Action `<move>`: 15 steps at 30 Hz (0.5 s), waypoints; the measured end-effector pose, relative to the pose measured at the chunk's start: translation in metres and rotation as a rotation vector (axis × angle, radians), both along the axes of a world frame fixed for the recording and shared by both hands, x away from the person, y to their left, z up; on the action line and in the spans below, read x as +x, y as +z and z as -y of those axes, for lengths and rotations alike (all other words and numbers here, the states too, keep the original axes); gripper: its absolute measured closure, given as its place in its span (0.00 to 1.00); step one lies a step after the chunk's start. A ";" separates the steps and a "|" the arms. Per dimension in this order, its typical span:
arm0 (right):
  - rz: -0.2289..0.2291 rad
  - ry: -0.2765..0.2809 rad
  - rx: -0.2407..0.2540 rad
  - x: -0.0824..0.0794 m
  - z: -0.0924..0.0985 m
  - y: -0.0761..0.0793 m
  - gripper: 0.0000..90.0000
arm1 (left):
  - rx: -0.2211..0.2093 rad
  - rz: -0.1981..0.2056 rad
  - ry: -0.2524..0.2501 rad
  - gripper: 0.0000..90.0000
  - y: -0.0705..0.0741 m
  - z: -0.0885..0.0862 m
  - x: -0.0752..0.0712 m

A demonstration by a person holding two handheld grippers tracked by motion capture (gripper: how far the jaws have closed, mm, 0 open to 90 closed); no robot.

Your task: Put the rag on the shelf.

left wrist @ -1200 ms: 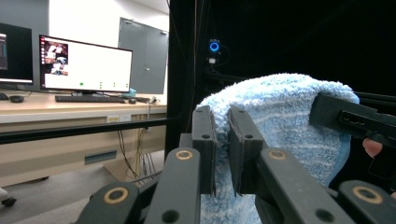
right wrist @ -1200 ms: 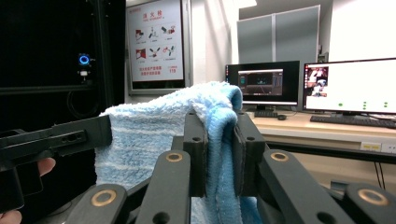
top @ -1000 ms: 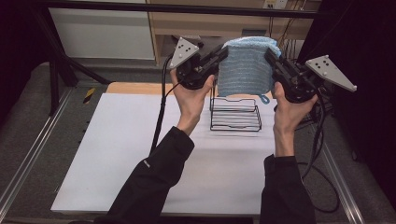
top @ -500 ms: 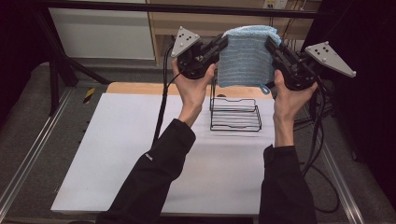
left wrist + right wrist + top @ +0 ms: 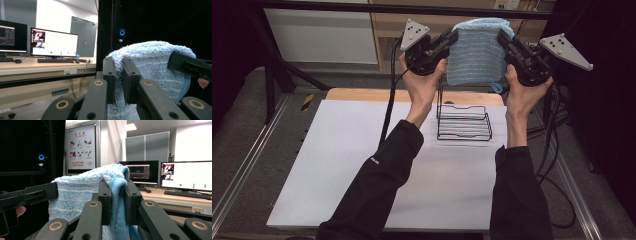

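Blue towel [image 5: 475,52] hangs stretched between left gripper [image 5: 451,40] and right gripper [image 5: 503,37], both clamped on its upper corners, directly above wire rack [image 5: 463,121].

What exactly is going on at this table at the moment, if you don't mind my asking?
A person is holding a folded blue towel up in the air between two hand-held grippers. The left gripper pinches one top corner and the right gripper pinches the other, both shut on the cloth, so the towel hangs stretched between them. Below it, a black wire rack stands on the white table, with the towel held clear above it and not touching it.
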State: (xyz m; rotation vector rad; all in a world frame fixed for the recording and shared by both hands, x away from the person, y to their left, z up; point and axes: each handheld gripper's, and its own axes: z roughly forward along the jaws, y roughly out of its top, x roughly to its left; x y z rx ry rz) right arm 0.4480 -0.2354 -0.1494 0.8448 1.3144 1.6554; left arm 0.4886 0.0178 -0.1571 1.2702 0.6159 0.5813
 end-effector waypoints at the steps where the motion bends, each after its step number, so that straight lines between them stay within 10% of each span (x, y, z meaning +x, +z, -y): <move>1: 0.000 0.000 -0.002 0.001 0.000 0.001 0.88 | -0.004 -0.001 0.000 0.91 0.000 0.001 0.001; 15: -0.024 -0.007 -0.020 0.028 0.001 0.006 0.88 | 0.004 0.001 0.029 0.91 -0.003 0.004 0.020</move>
